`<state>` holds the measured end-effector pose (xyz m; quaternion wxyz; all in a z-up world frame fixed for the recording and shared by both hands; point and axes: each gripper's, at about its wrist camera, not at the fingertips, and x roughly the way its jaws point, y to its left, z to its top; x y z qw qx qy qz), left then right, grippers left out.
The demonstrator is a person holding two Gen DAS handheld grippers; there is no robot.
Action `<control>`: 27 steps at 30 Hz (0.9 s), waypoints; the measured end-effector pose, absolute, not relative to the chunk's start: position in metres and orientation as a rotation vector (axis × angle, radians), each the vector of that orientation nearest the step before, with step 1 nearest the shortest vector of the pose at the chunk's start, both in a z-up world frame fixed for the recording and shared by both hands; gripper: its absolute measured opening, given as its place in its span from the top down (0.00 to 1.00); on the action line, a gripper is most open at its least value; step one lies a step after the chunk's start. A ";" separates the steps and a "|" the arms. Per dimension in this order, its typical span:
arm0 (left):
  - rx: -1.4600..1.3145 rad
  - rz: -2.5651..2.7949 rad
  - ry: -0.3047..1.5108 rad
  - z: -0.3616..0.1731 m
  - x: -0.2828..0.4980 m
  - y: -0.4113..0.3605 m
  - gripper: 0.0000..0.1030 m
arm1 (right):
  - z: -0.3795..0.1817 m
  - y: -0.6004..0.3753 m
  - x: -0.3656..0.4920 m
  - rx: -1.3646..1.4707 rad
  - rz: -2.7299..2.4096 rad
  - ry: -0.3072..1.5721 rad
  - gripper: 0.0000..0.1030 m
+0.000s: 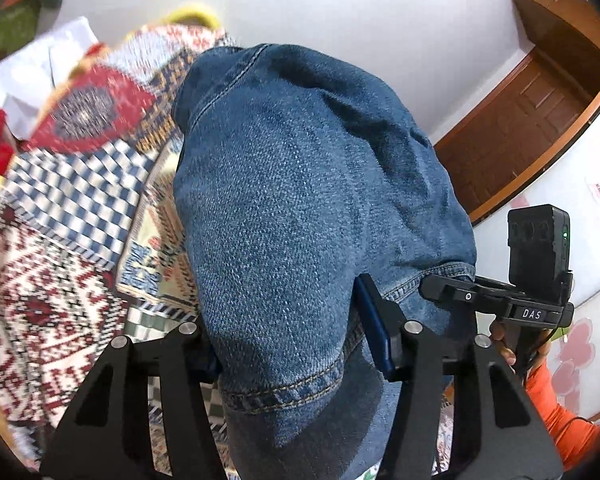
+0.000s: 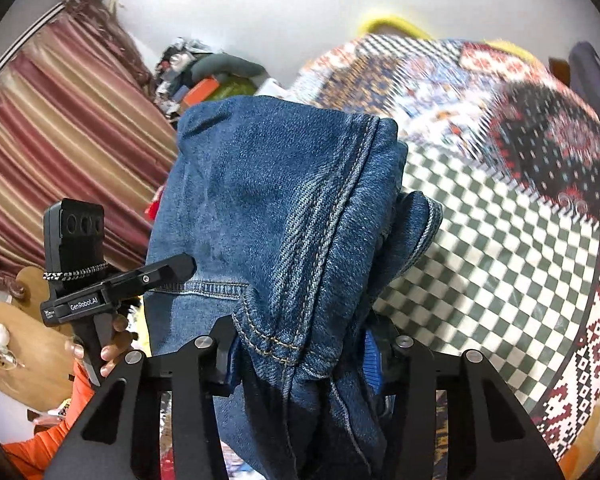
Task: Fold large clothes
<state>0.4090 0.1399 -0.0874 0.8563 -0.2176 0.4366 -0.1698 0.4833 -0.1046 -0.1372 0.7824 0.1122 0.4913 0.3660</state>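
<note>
Underneath, spread wide: a patchwork bedcover of red, white and blue woven patterns, blurred in both views, with a green-and-white checkered patch filling three to four o'clock of the right wrist view. At nine to ten o'clock there, a red-and-cream striped curtain; at two to three o'clock of the left wrist view, a brown panelled wooden door against the pale wall.

Centre of both views, lifted clear of the bedcover: blue denim jeans with orange topstitching, bunched and draped forward over the tools. Hem band of the denim at six o'clock in the left wrist view; a thick double seam running from one o'clock down to six in the right wrist view.

Clenched on that denim at six o'clock: the left gripper, black with blue pads, cloth squeezed between them. Likewise clamped on a gathered wad of the denim: the right gripper, fabric crowding the whole gap.

Seen from the opposite tool each time: the right gripper again at four o'clock of the left wrist view, held by a hand in an orange sleeve; the left one at eight o'clock of the right wrist view.
</note>
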 end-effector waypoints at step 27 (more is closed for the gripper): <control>-0.632 -0.122 1.056 -0.187 0.323 0.289 0.46 | -0.226 0.060 0.449 0.194 0.870 1.341 0.57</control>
